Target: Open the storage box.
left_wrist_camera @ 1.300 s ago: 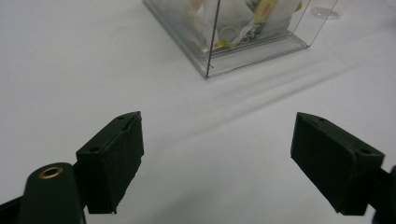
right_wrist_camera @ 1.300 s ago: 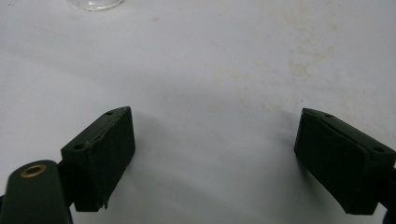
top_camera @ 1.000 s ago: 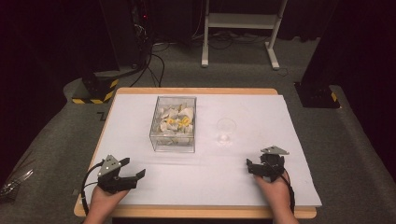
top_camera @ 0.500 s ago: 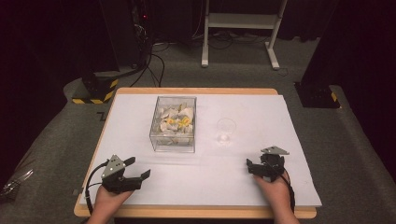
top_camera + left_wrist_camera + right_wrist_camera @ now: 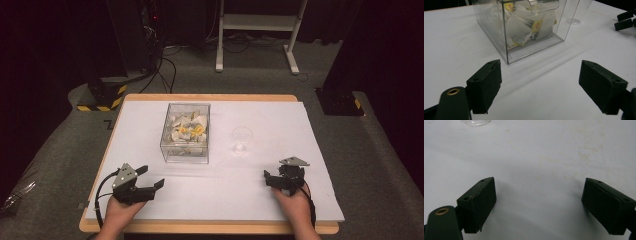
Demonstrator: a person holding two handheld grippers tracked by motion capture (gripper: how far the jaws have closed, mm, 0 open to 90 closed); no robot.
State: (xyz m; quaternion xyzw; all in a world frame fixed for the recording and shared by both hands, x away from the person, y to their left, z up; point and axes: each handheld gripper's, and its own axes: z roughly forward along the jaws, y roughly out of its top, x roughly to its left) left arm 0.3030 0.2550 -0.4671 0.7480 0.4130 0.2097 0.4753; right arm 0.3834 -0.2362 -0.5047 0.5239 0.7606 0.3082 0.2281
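Resting near the front edge of the white-covered table, the left gripper and the right gripper are both seen with their jaws spread wide and nothing between them. In the left gripper view the left gripper is aimed at the near corner of the clear square plastic box of white and yellow tea bags, which stands in the middle of the table, well apart from both tools. A small clear drinking glass stands just to the right of the box, and only its base is caught at the top of the right gripper view, ahead of the right gripper.

The work is judged not yet begun, with a tea bag likely to be drawn from the box. Several risks may be expected. The box is light and transparent, so its walls could be misjudged and struck by a jaw, and the box could be pushed across the smooth sheet rather than entered. Because the bags lie jumbled together, two could be pinched at once, or only a string or tag could be caught, leaving the bag to slip free. The glass, being clear and hard to see against the white surface, could be knocked over by a sweeping approach from the right.
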